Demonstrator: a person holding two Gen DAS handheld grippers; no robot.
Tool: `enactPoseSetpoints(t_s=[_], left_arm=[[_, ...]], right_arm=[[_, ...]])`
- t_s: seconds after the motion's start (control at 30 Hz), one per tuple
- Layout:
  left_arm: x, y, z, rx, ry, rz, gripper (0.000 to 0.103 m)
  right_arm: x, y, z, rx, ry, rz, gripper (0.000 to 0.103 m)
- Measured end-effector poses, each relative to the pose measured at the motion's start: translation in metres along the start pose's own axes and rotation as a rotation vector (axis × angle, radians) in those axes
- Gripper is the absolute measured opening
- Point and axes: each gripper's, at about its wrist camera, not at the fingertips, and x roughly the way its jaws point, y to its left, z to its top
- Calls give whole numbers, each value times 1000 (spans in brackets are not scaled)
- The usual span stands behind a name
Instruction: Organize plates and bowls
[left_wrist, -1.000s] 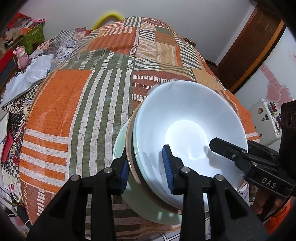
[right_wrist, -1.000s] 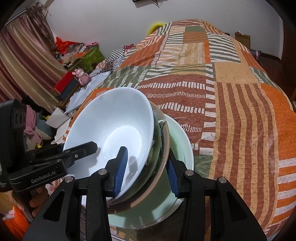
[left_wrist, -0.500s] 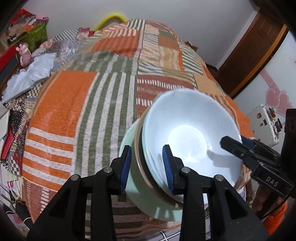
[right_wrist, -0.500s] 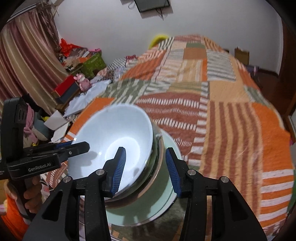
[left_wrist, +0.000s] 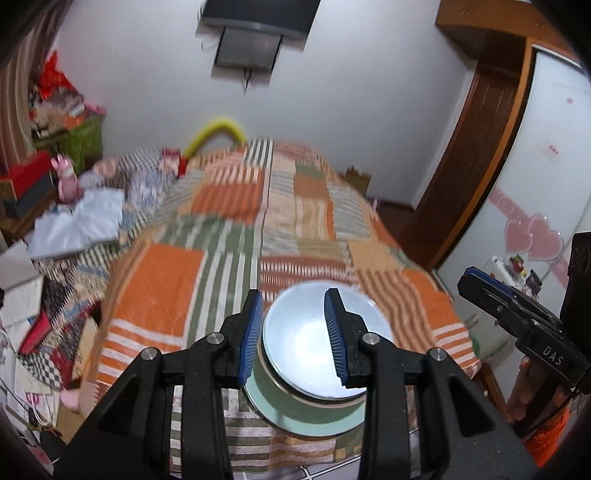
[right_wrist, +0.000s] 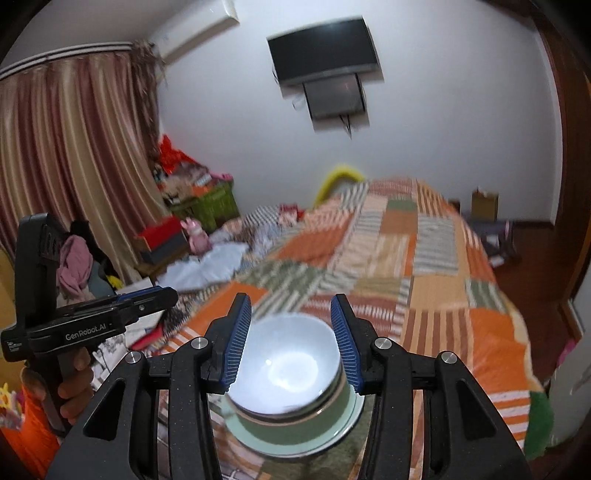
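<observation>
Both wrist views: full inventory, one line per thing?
bowl: 1, white, top of stack
plate: 1, pale green, bottom of stack
bedspread: 1, orange, green and white patchwork, under stack
TV: 1, black, on wall
curtain: 1, striped brown, left side
toy: 1, pink, beside bed
crate: 1, green, by curtain
left gripper: 1, black, blue pads, open above bowl
right gripper: 1, same, open above bowl

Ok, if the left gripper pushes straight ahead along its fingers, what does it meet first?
Probably the white bowl atop the stack on the green plate. It sits between the left gripper fingers, which are clear of it, though depth is hard to judge.
</observation>
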Motion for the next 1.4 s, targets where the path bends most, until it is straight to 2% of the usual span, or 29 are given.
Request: enactPoseSetpoints(t_s=[0.13, 0.2, 0.33, 0.4, 0.53, 0.63, 0.7, 0.8, 0.9, 0.97, 1.4], left_arm=[[-36, -10, 5, 26, -109, 27, 48], [-49, -16, 6, 49, -152, 46, 55], [-72, -25, 7, 75, -212, 54, 64], [-78, -28, 6, 83, -234, 59, 69], [-89, -33, 5, 102, -292, 77, 84], [-94, -33, 4, 106, -314, 85, 91], [-98, -35, 2, 114, -337, 102, 94], [-100, -38, -1, 135, -372, 120, 101], [-102, -40, -2, 146, -387, 124, 102], [-101, -41, -3, 148, -389, 124, 102], [-103, -42, -9, 153, -400, 122, 102]], right_arm=[[-18, 10, 6, -30, -65, -3, 42], [-27, 14, 8, -42, -94, -8, 48], [-36, 19, 9, -64, -129, -27, 53], [-39, 22, 9, -72, -146, -39, 63], [-41, 25, 8, -91, -169, -55, 72], [-41, 27, 8, -93, -173, -59, 79], [-44, 28, 6, -90, -186, -65, 88], [-47, 29, 6, -95, -192, -67, 92], [-49, 31, 5, -99, -204, -75, 100], [-51, 32, 3, -102, -215, -84, 102], [-55, 32, 1, -95, -226, -106, 102]])
